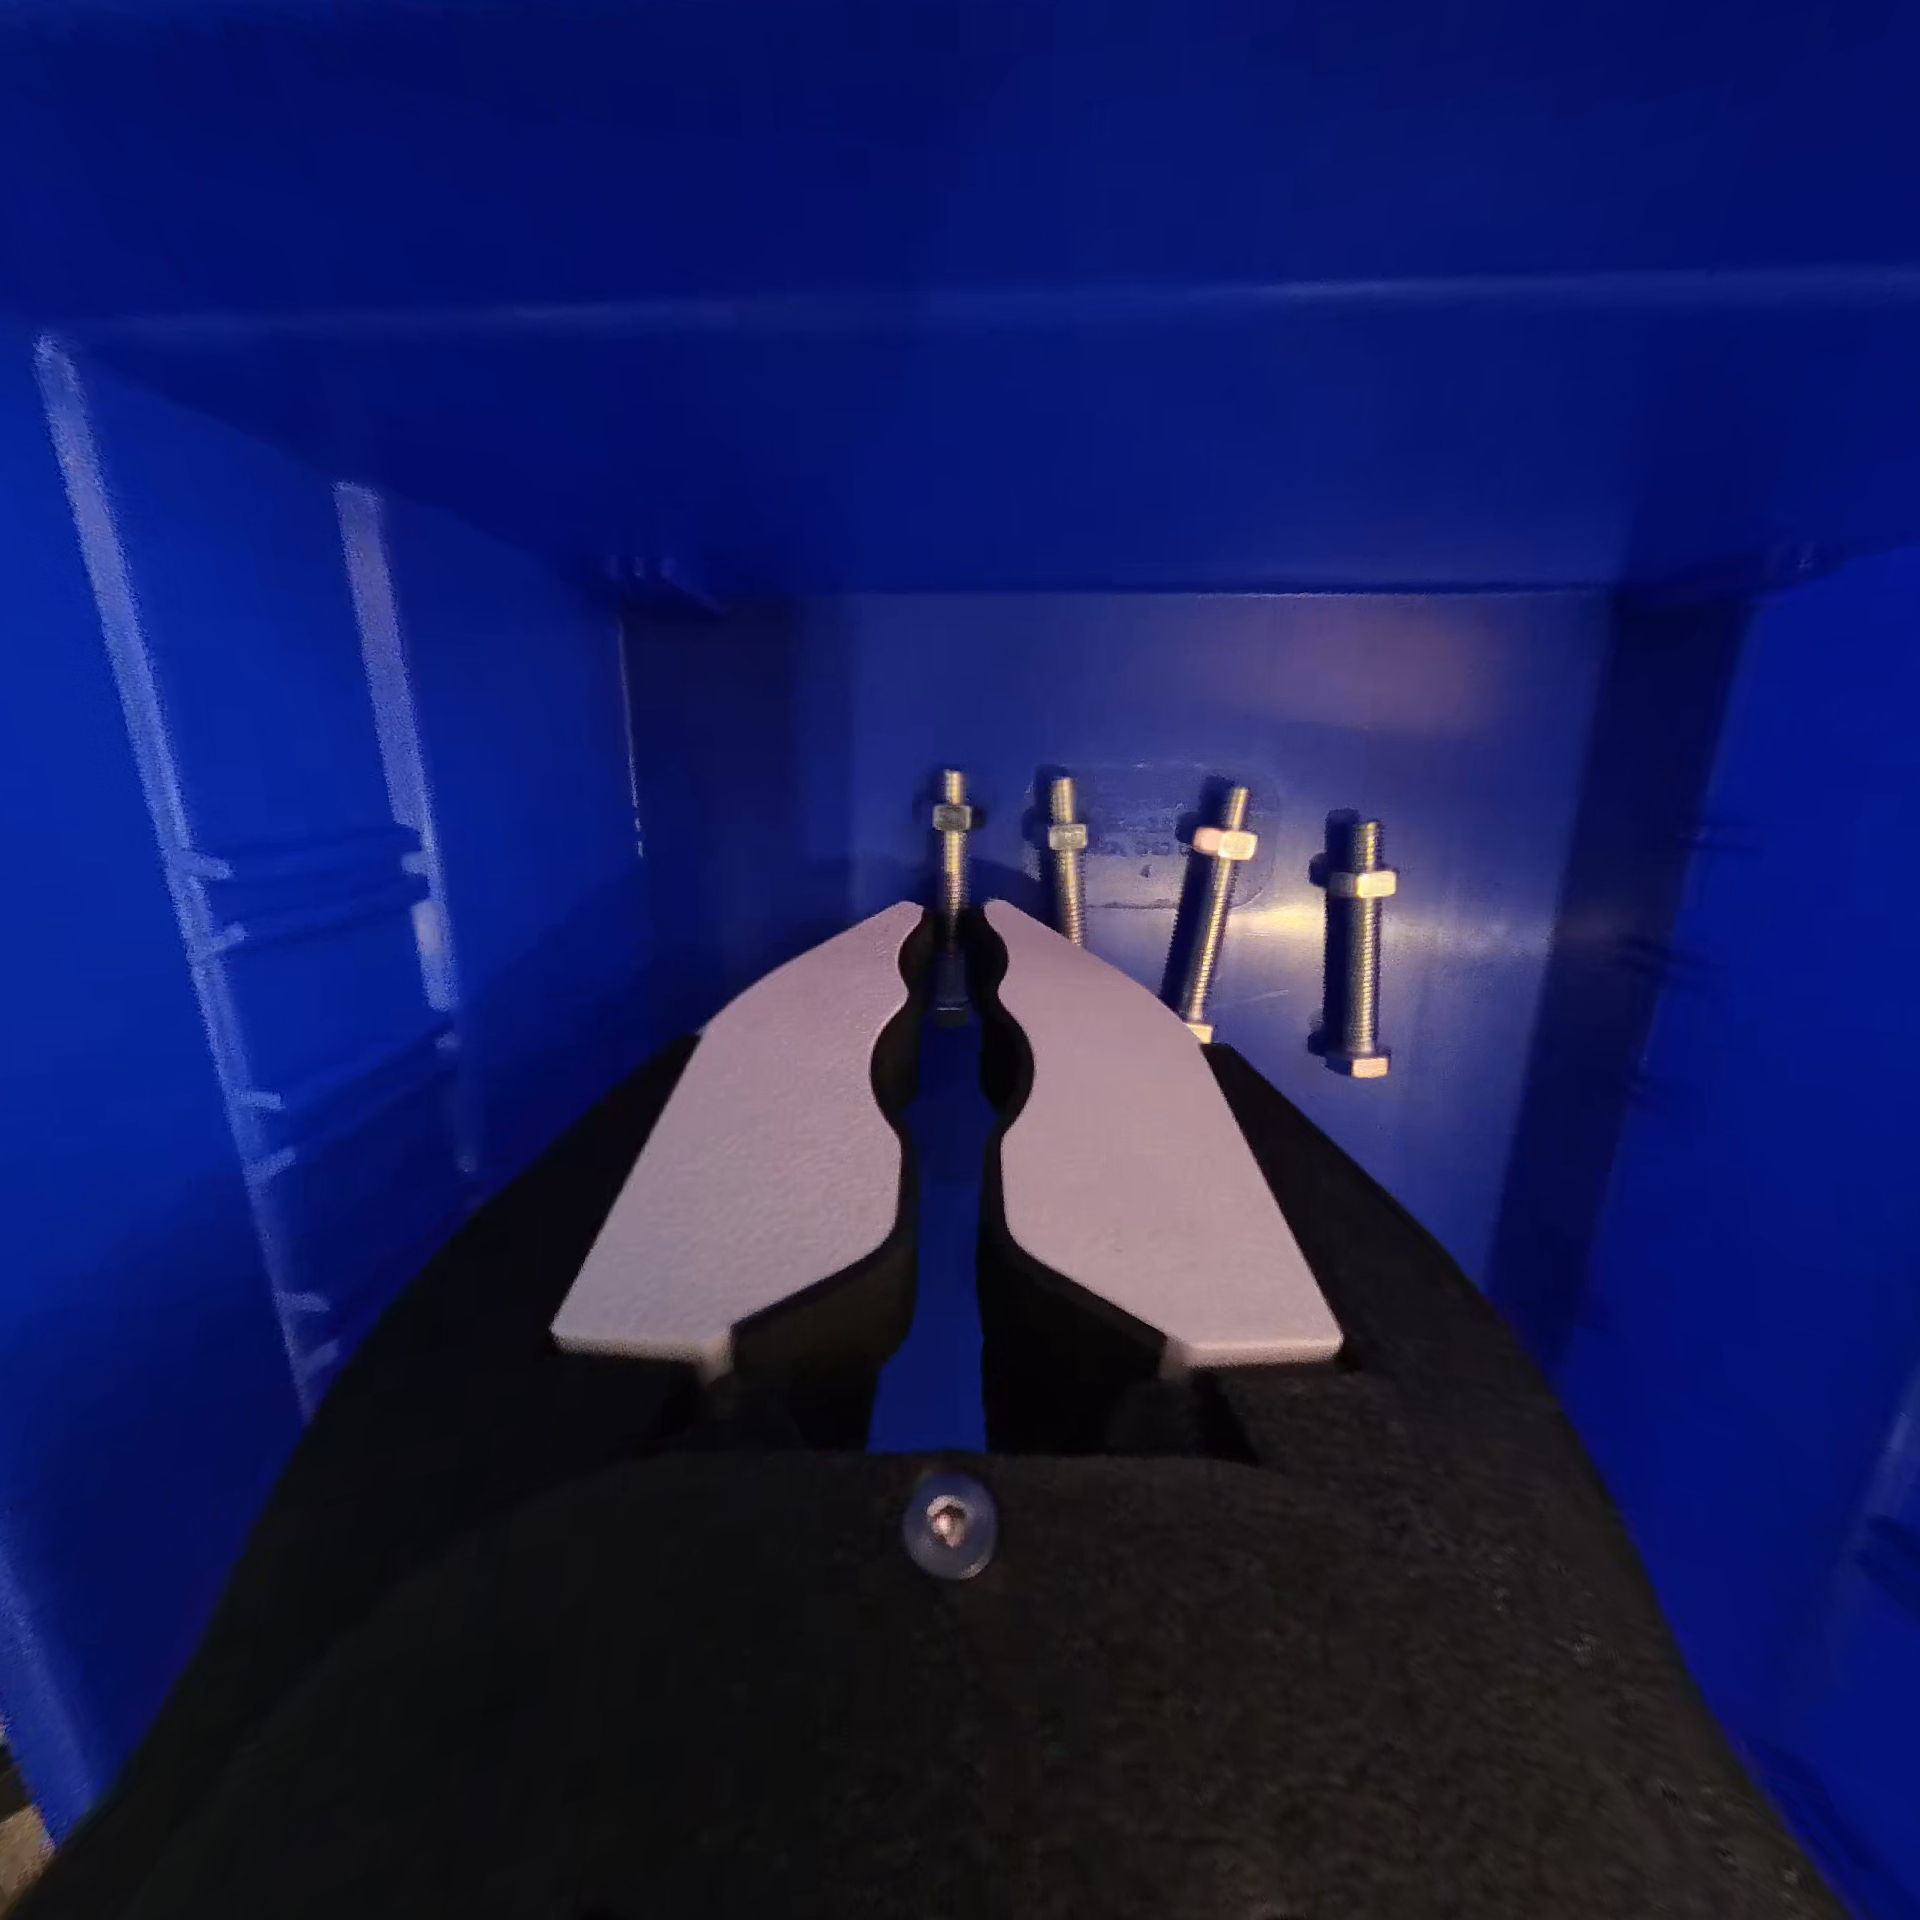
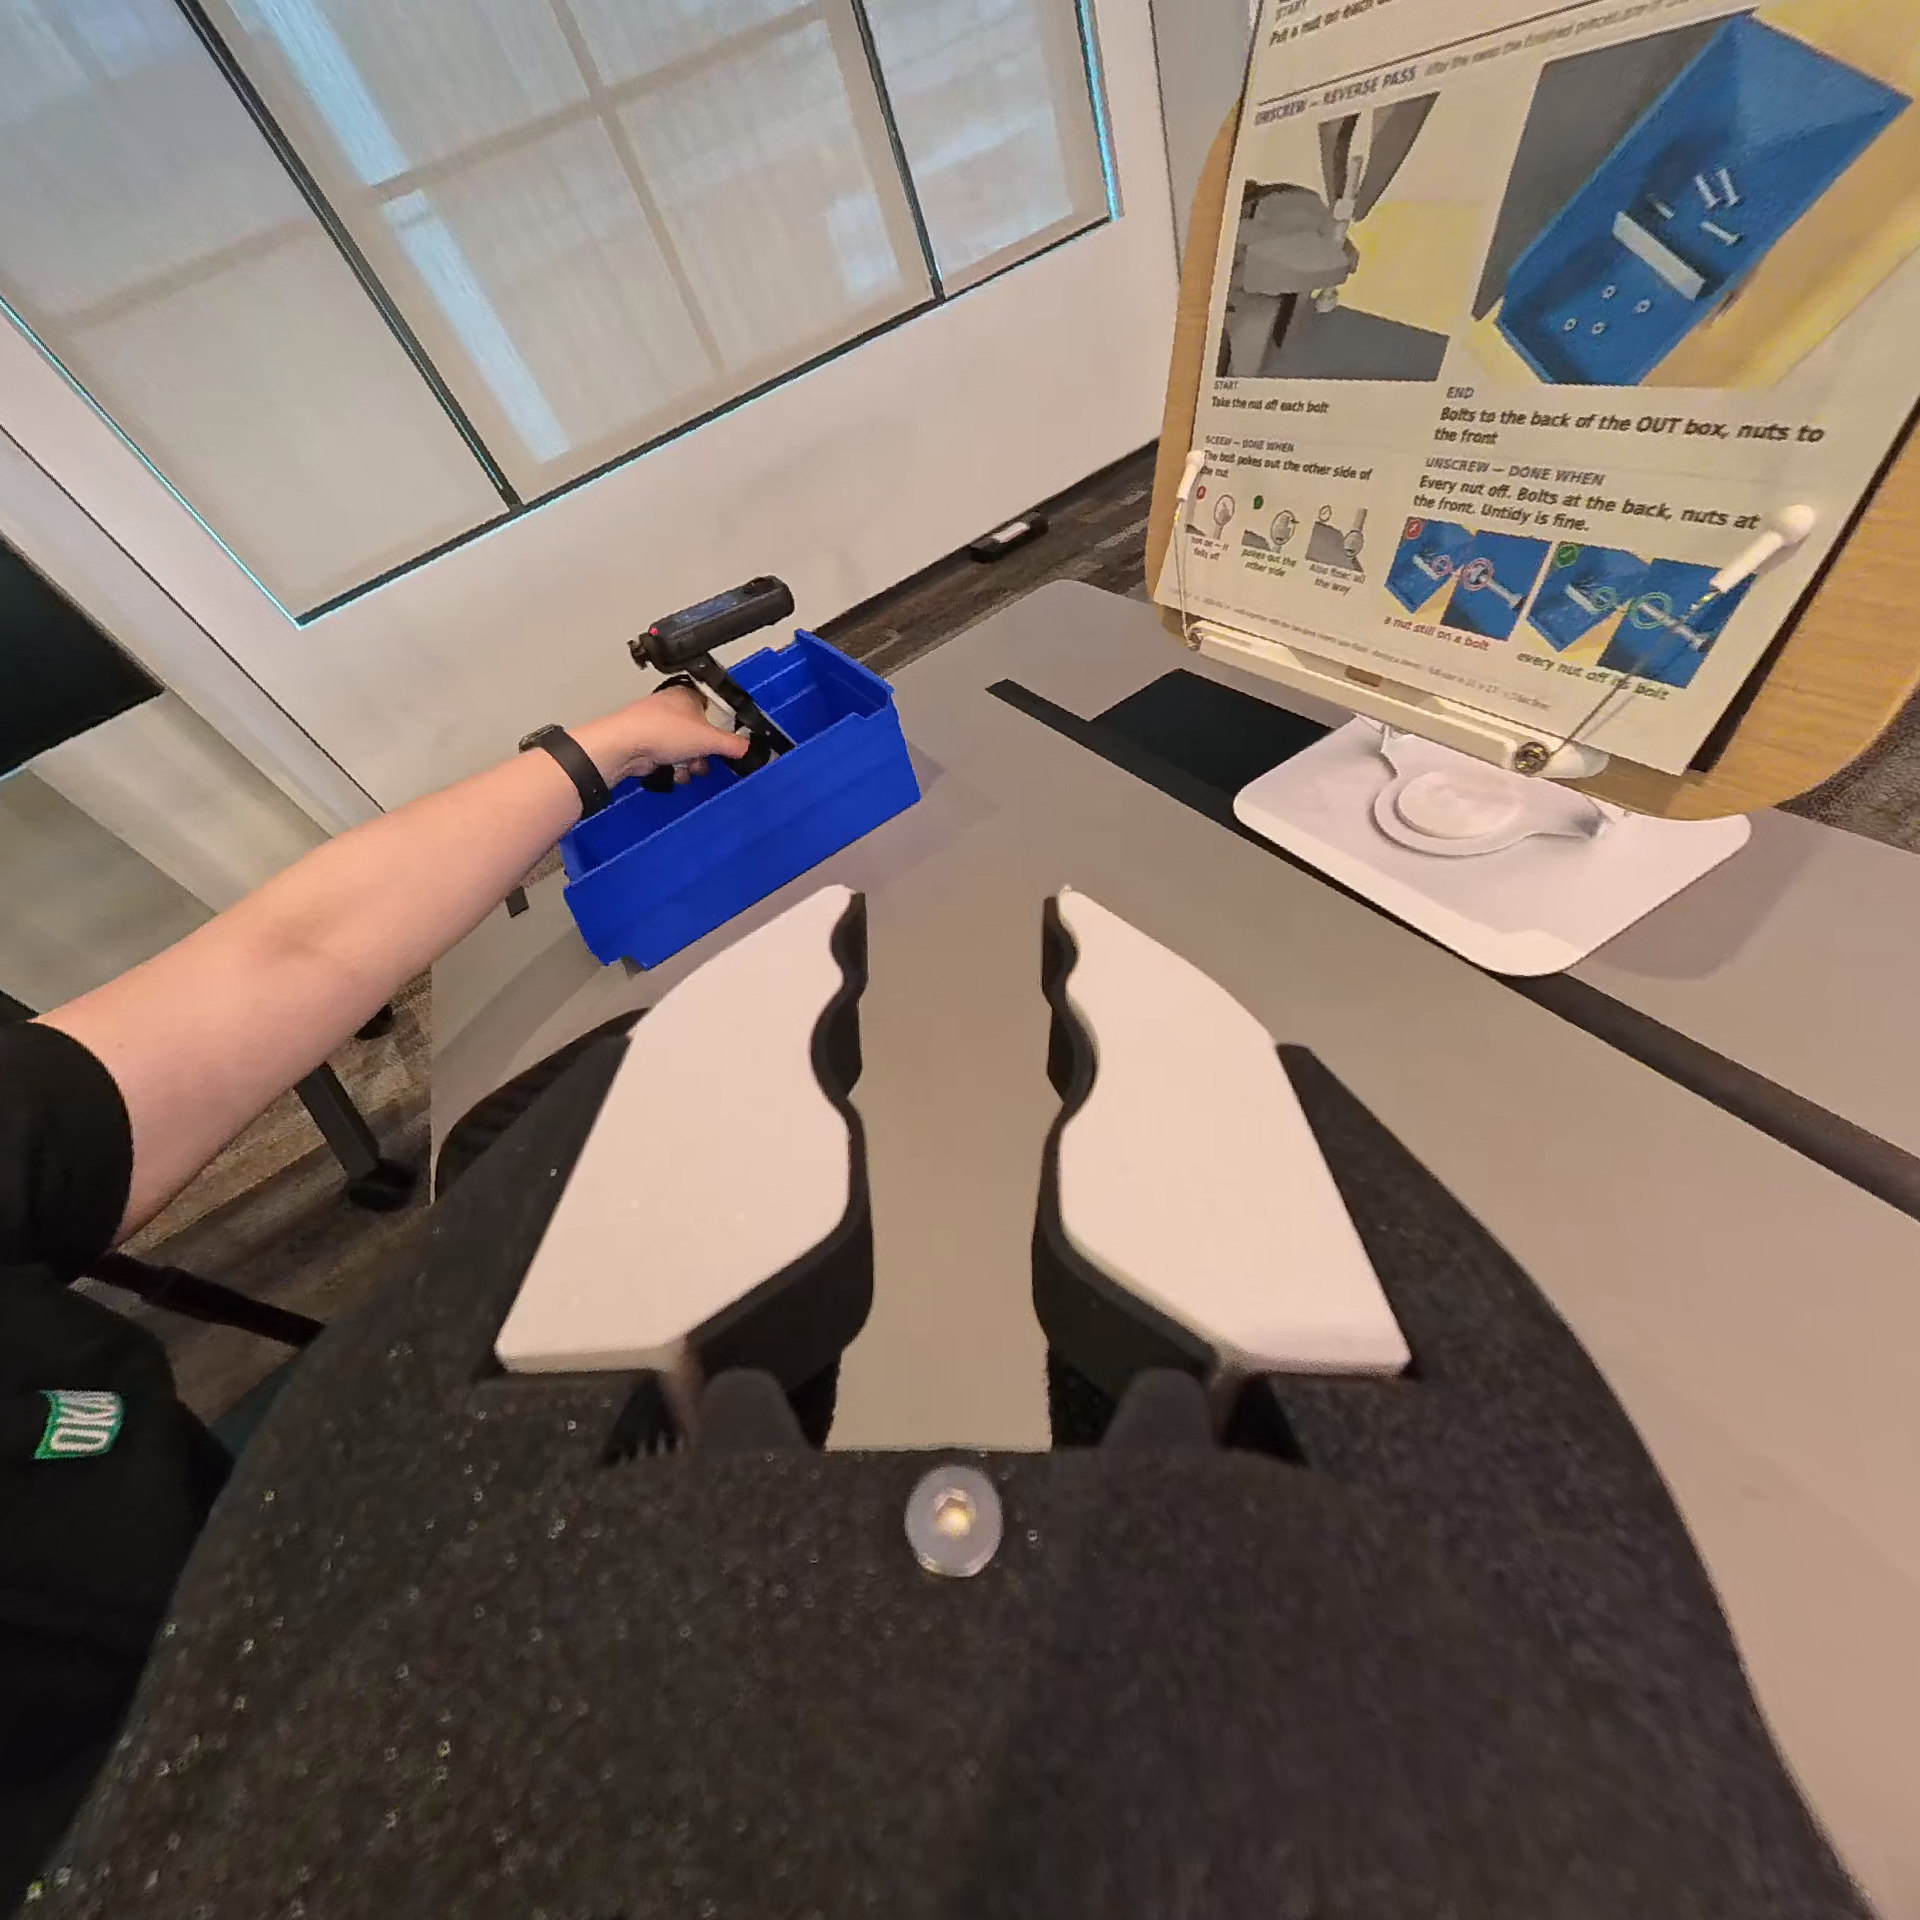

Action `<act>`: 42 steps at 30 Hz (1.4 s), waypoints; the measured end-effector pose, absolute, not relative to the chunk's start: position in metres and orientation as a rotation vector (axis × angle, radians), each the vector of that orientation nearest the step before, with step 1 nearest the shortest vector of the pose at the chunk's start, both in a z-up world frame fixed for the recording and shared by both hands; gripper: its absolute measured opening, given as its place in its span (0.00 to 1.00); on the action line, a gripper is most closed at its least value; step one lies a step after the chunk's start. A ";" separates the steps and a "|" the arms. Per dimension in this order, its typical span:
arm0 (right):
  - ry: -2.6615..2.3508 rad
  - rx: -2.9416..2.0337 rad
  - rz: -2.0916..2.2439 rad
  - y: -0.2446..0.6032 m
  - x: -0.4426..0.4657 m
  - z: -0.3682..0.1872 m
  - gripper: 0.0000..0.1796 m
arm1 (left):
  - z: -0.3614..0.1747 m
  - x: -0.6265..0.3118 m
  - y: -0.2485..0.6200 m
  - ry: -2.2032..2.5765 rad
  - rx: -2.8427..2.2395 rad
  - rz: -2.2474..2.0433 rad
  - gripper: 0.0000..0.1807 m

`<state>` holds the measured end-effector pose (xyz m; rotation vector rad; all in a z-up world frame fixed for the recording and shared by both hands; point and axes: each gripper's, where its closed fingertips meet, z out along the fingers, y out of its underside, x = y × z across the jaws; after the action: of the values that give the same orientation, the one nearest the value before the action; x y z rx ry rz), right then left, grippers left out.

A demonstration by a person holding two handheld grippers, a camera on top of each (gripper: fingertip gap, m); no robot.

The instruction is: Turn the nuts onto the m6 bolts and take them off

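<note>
Left gripper point(image 1: 951, 920), nearly closed, seems to pinch the leftmost of four nutted bolts point(image 1: 952, 883) on the blue bin point(image 1: 1455, 935) floor. Right gripper point(image 2: 951, 914) hovers open over the tabletop point(image 2: 1558, 1195). Pickup step; next, lift it clear.

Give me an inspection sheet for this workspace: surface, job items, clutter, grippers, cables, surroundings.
Surface: grey table, bare where it shows between the right fingers.
Job's things: blue bin at the table's left edge; four bolts lie in a row on its floor, each with a nut threaded on.
Clutter: instruction sheet on a white stand.
Grippers: left gripper inside the bin, nearly closed around the leftmost bolt; firm grip unclear. Right gripper open, empty, above the table.
Cables: nothing seen.
Surroundings: windows, white wall, dark floor.
</note>
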<state>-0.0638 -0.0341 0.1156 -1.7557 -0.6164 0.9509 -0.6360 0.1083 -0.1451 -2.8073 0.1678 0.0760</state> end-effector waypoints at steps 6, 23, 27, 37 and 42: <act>-0.580 -1.771 0.907 -0.029 -0.046 0.112 0.17 | -0.117 -0.645 0.108 0.148 -2.650 0.108 0.03; -0.968 -1.291 1.108 -0.091 -0.151 0.162 0.18 | 0.154 -0.230 -0.075 0.889 -1.380 -1.189 0.03; -0.966 -1.208 1.127 -0.095 -0.167 0.166 0.18 | 0.157 -0.189 -0.101 0.966 -1.301 -1.311 0.02; -1.075 -1.174 1.335 -0.110 -0.198 0.151 0.10 | 0.147 -0.183 -0.113 0.995 -1.280 -1.331 0.03; -1.067 -1.157 1.441 -0.114 -0.201 0.152 0.05 | 0.145 -0.182 -0.114 1.023 -1.279 -1.306 0.03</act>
<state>-0.2014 -0.1136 0.1516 -1.1569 -1.0668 1.4409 -0.1824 -0.1140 0.1449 -1.2790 1.0233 -1.3059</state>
